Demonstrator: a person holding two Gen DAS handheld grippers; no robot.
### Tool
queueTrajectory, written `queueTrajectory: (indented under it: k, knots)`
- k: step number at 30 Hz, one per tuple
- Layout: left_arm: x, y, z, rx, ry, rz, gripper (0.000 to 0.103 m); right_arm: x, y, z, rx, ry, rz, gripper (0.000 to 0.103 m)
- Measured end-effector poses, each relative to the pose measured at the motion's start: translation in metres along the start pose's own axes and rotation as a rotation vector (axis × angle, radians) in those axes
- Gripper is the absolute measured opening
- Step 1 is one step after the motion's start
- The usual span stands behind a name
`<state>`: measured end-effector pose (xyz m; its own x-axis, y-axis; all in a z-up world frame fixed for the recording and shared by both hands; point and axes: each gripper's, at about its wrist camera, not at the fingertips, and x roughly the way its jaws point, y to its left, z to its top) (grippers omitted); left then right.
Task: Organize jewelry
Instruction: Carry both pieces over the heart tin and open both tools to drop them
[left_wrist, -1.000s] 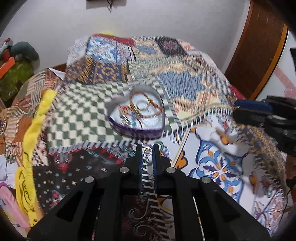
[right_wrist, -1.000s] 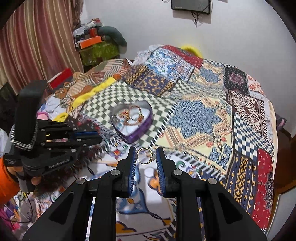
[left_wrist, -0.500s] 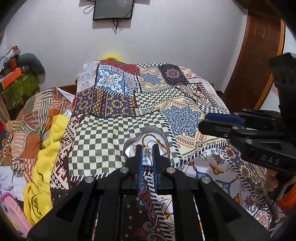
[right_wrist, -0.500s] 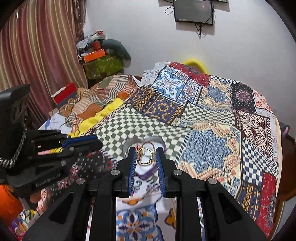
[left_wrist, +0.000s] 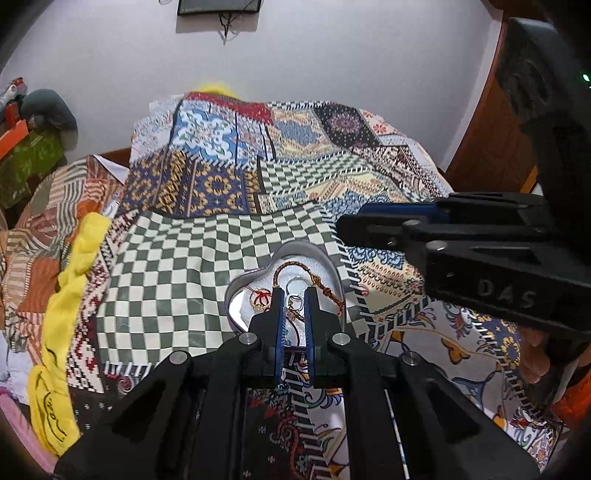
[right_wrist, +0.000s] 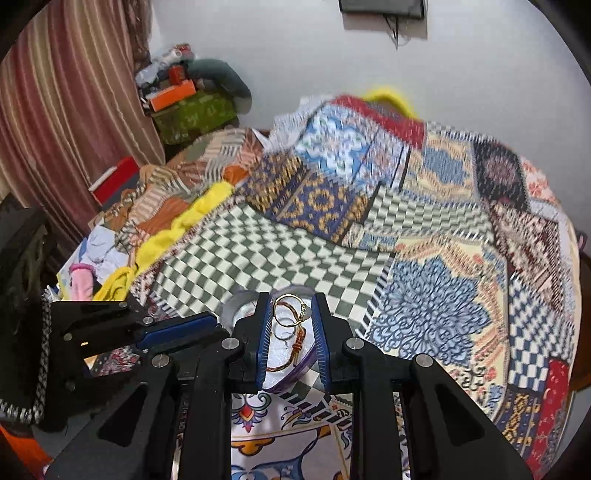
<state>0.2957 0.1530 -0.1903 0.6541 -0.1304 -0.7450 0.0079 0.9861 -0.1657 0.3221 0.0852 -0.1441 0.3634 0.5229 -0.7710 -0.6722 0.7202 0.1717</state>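
A heart-shaped silver tin (left_wrist: 255, 284) with a purple wall lies open on the patchwork bedspread (left_wrist: 184, 273). It holds a brown braided cord bracelet (left_wrist: 321, 288) and red thread. My left gripper (left_wrist: 294, 301) is shut on a small silver ring (left_wrist: 295, 300), just above the tin. My right gripper (right_wrist: 291, 314) is shut on a gold ring (right_wrist: 290, 311), also over the tin (right_wrist: 240, 310). The cord bracelet (right_wrist: 297, 341) shows between its fingers. The right gripper also shows at the right in the left wrist view (left_wrist: 461, 236).
A yellow cloth (left_wrist: 66, 314) lies along the bed's left side. Clutter and a green box (right_wrist: 192, 110) stand at the far left by a striped curtain (right_wrist: 55, 110). A wooden door (left_wrist: 491, 122) is at the right.
Both grippers have moved forward with their rings and now hang over the heart tin, closer to each other.
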Motion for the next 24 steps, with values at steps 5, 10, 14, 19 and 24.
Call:
queueTrajectory:
  k: [5,10,14,19,24]
  knots:
    - [0.021,0.005,-0.003,-0.005,0.042,-0.006,0.008,0.027,-0.009,-0.005,0.039,0.079,0.026,0.019]
    - [0.029,0.009,-0.004,-0.015,0.043,-0.026,0.008,0.039,-0.013,-0.010,0.054,0.107,0.033,0.019]
    - [0.036,0.007,-0.005,-0.012,0.048,-0.028,0.008,0.042,-0.013,-0.012,0.054,0.108,0.038,0.020]
    - [0.034,0.004,-0.005,0.003,0.033,-0.008,0.008,0.044,-0.012,-0.010,0.051,0.110,0.035,0.020]
    - [0.030,0.006,-0.005,-0.011,0.040,-0.011,0.010,0.041,-0.014,-0.009,0.070,0.109,0.042,0.037]
